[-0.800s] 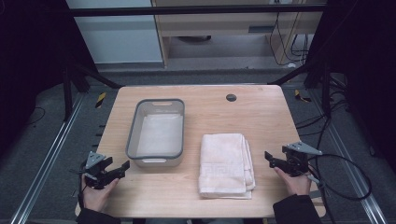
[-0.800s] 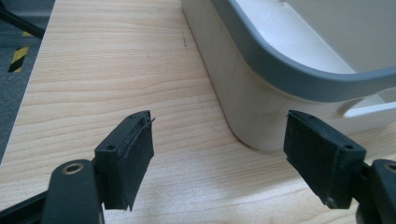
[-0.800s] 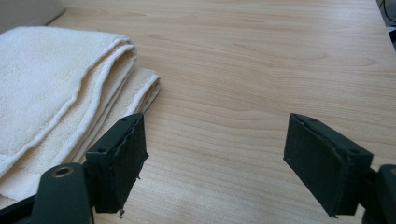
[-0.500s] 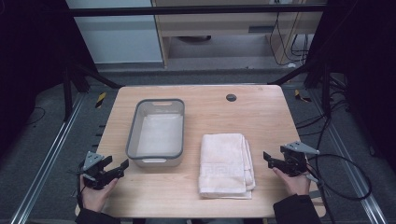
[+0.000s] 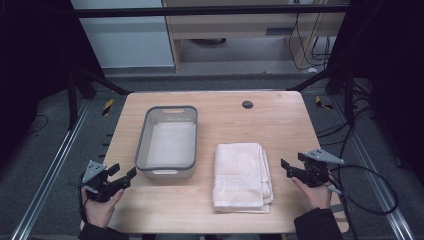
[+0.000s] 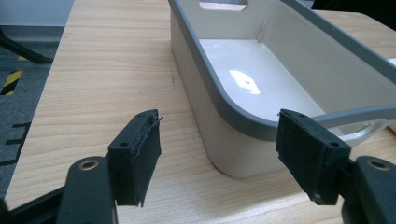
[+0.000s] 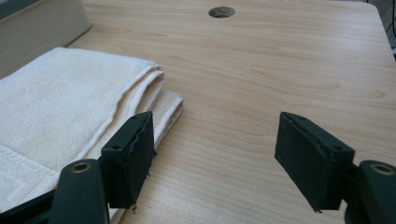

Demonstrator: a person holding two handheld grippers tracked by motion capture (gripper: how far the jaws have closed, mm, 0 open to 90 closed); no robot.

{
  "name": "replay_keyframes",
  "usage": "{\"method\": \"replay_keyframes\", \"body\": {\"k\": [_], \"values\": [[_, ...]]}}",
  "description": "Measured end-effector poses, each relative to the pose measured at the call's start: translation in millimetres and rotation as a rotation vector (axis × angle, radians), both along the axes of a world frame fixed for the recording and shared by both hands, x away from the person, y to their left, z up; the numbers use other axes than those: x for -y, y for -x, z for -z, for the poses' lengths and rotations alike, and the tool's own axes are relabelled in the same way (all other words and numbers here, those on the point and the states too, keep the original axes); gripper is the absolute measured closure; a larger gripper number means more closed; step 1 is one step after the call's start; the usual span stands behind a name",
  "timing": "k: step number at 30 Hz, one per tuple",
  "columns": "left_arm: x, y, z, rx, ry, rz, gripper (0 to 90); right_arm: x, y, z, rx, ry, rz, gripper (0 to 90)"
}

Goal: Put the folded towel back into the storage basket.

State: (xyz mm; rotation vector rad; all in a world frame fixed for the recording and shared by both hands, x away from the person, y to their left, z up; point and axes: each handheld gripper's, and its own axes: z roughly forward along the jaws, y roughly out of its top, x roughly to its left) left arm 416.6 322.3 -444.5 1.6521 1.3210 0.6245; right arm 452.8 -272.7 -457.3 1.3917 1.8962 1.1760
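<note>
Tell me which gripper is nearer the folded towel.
Right. The right gripper sits just off the towel at its right edge; the left gripper is farther off, beyond the tub.

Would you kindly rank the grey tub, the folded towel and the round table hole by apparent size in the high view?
1. Grey tub, marginally
2. Folded towel, nearly alike, so this order is unsure
3. Round table hole, clearly smallest

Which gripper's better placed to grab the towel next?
Right. The right gripper is open beside the towel, facing its folded edge. The left gripper faces the bin, which lies between.
</note>
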Motion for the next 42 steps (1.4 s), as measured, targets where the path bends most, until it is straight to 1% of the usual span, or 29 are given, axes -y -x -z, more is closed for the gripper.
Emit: {"method": "replay_keyframes", "body": {"k": [1,4,8,10,12,17,23,25,31,38,42], "values": [[0.9,0.2,-0.4,0.001,0.002,0.004,30.8,0.0,-0.7,-0.7,0.007,0.002,-0.001,29.3],[3.4,0.6,-1.9,0.007,-0.001,0.014,32.1,-1.2,-1.6,-3.4,0.005,-0.004,-0.003,31.8],[6.0,0.0,-6.5,0.022,0.006,0.02,32.9,-3.6,-4.0,-7.2,0.012,-0.008,-0.015,32.3],[7.8,-1.0,-9.0,0.025,0.002,0.028,32.9,-4.7,-5.2,-9.9,0.016,-0.004,-0.02,32.3],[9.4,-1.5,-11.1,0.033,-0.001,0.03,32.9,-5.7,-6.0,-11.9,0.015,-0.016,-0.026,32.3],[12.9,-4.4,-13.0,0.021,-0.015,0.039,31.8,-8.0,-6.9,-15.0,0.018,-0.011,-0.039,32.9],[17.6,-5.5,-18.2,0.031,-0.002,0.05,32.0,-9.0,-8.8,-22.7,0.031,-0.027,-0.043,32.4],[19.5,-6.1,-20.5,0.034,0.0,0.055,32.1,-9.5,-10.1,-25.4,0.038,-0.023,-0.044,32.2],[28.2,-8.5,-27.3,0.046,0.01,0.074,32.1,-13.3,-13.8,-33.2,0.057,-0.033,-0.054,31.8],[42.4,-12.0,-33.5,0.054,0.013,0.103,32.3,-17.2,-16.3,-37.8,0.059,-0.037,-0.064,31.9],[51.8,-14.3,-36.6,0.056,0.008,0.122,32.4,-18.6,-17.8,-40.9,0.06,-0.041,-0.066,32.3]]}}
